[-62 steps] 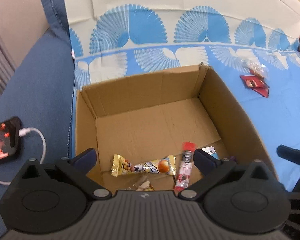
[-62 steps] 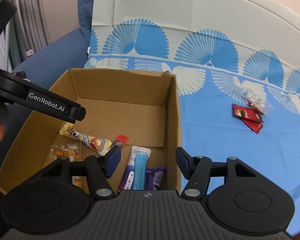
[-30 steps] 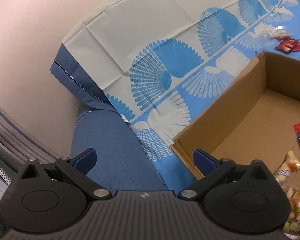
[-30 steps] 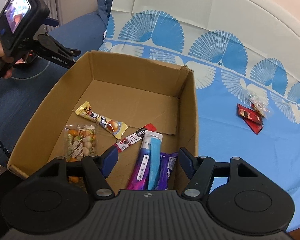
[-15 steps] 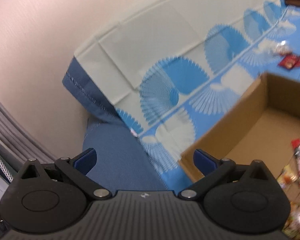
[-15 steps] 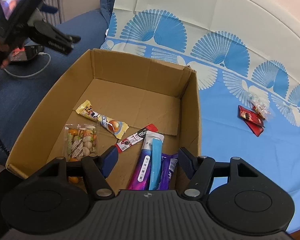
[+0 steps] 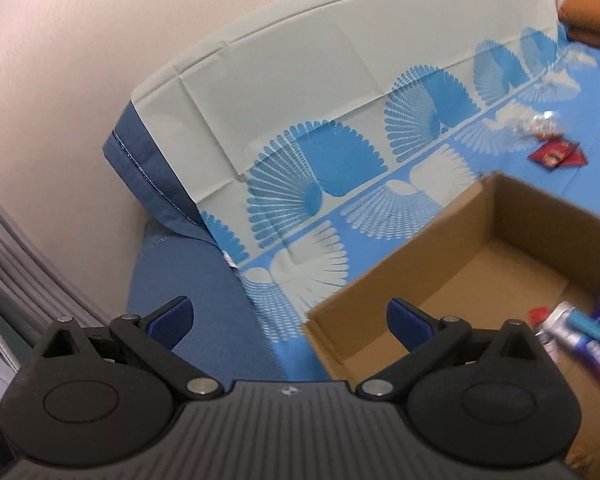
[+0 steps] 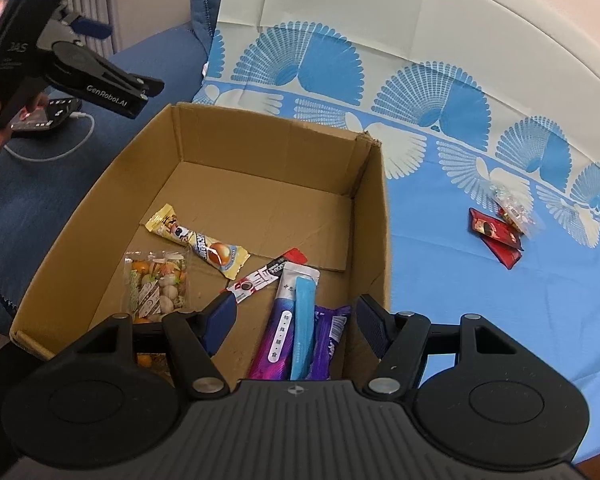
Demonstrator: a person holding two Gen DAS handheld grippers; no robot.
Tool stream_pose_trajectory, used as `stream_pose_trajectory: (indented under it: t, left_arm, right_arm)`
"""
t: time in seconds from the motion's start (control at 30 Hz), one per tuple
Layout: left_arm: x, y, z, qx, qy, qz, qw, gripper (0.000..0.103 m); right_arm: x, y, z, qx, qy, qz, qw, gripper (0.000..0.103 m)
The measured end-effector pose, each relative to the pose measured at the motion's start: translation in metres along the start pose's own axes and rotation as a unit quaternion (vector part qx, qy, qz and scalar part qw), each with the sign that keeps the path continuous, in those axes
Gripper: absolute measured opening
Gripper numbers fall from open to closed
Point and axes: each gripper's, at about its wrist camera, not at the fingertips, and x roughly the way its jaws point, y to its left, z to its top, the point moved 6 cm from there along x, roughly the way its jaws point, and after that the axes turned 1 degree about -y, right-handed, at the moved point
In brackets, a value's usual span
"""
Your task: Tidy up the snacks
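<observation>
Both our left hand-held gripper (image 7: 288,316) and right hand-held gripper (image 8: 294,318) gape empty. Sorted snacks lie in the cardboard box (image 8: 370,216). The red packets (image 8: 496,236) wait far right on the bedsheet (image 8: 440,280), likely next.

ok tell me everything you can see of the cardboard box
The cardboard box is plain brown corrugated card, open-topped, its far right corner a little torn. It sits on the blue fan-patterned cloth, its left side over the dark blue cushion. Inside, on its creased floor, lie a yellow bar, a clear bag of mixed sweets, a thin red-tipped stick and purple and blue packets, all near the front.
</observation>
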Motion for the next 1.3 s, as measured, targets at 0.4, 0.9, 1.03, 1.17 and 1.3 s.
stream_pose_trajectory:
  t: [0.4, 0.9, 1.03, 1.17, 1.3]
  left_arm:
    - [-0.034, -0.052, 0.05, -0.035, 0.0, -0.037, 0.9987, 0.103]
    - [0.013, -0.175, 0.133, -0.061, 0.103, -0.129, 0.9844, 0.103]
    - [0.047, -0.209, 0.148, -0.054, 0.125, -0.13, 0.982, 0.103]
    - [0.081, -0.232, 0.155, -0.054, 0.158, -0.134, 0.9768, 0.103]
    - [0.106, -0.236, 0.157, -0.057, 0.176, -0.126, 0.9746, 0.103]
  right_arm:
    - [-0.022, -0.055, -0.003, 0.045, -0.035, -0.027, 0.998, 0.071]
    - [0.008, -0.247, -0.012, 0.176, -0.066, -0.09, 0.978, 0.076]
    - [0.049, -0.3, -0.014, 0.182, -0.061, -0.084, 0.978, 0.081]
    - [0.11, -0.331, -0.008, 0.127, -0.057, -0.072, 0.988, 0.083]
    - [0.175, -0.341, 0.005, 0.074, -0.044, -0.056, 0.995, 0.083]
